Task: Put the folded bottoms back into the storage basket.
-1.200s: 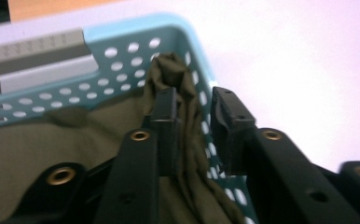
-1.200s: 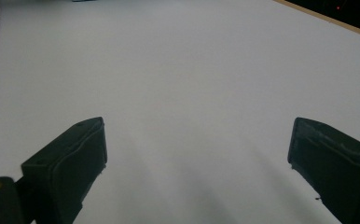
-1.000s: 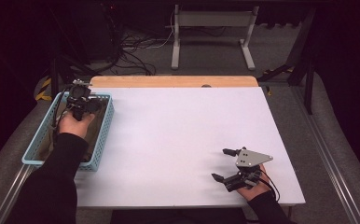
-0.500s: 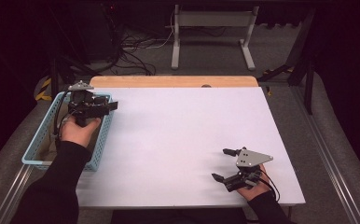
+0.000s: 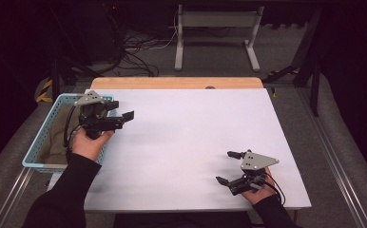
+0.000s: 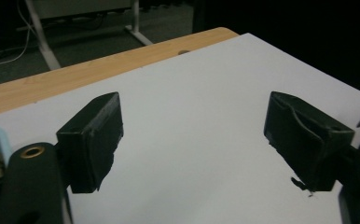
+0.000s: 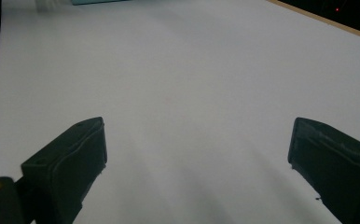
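My left gripper [image 5: 120, 110] hangs open at the left edge of the white table top [image 5: 186, 137], just right of a light blue basket [image 5: 40, 137]. Its jaws point right across the table, and in the left gripper view [image 6: 192, 140] nothing lies between them. A tan cloth [image 5: 60, 137] lies inside the basket. My right gripper [image 5: 228, 167] rests open near the front right corner of the table, jaws pointing left. In the right gripper view [image 7: 197, 154] only bare white surface lies between the jaws.
A wooden strip [image 5: 172, 83] runs along the table's far edge. Behind it stand a white frame [image 5: 215, 33] and loose cables [image 5: 134, 52] on the floor. Grey rails [image 5: 348, 190] flank the table.
My left gripper has risen out of the basket and swung right, over the table's left edge, with nothing in it. The right gripper has stayed put.
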### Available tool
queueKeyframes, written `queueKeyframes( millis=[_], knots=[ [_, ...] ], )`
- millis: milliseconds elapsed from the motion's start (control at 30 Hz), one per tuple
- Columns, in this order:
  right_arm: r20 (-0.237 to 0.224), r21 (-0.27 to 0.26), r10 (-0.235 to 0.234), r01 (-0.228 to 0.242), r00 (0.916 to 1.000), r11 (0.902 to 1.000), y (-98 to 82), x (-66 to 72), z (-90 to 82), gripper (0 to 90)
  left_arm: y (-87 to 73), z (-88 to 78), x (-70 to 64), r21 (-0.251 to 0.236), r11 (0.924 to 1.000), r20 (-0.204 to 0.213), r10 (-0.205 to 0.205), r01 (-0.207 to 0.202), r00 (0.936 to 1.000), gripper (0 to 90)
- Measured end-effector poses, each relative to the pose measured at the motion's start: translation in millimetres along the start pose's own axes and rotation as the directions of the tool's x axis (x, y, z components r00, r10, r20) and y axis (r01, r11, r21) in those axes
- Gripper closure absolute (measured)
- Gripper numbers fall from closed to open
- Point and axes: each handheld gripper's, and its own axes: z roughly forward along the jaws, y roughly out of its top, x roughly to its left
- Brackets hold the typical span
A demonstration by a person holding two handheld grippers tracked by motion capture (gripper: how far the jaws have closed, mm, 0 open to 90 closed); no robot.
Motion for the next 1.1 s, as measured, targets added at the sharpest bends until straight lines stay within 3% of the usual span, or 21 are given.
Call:
queueKeyframes(
  millis=[267, 400, 633, 1100],
  knots=[
    [-0.001, -0.003, 0.001, -0.001, 1.0000, 1.0000, 0.0, 0.1, -0.5, 5.2, -11.0, 4.5, -20.5, -0.051, 0.9979, 0.050, 0.044, -0.042, 0.9978, 13.0],
    [0.000, -0.004, 0.001, -0.001, 1.0000, 1.0000, 0.0, 0.0, -0.7, 5.2, -17.4, 7.3, -26.0, -0.072, 0.9958, 0.054, 0.060, -0.056, 0.9968, 12.1],
    [0.000, -0.006, 0.003, -0.003, 1.0000, 1.0000, 0.0, -0.1, -1.3, 5.1, -37.0, 16.0, -36.0, -0.078, 0.9917, 0.073, 0.108, -0.102, 0.9914, 10.4],
    [-0.001, -0.005, 0.001, -0.001, 1.0000, 1.0000, -0.1, 0.2, -0.9, 5.1, -75.2, 28.8, -50.8, -0.074, 0.9934, 0.120, 0.096, -0.087, 0.9882, 9.7]
  ],
)
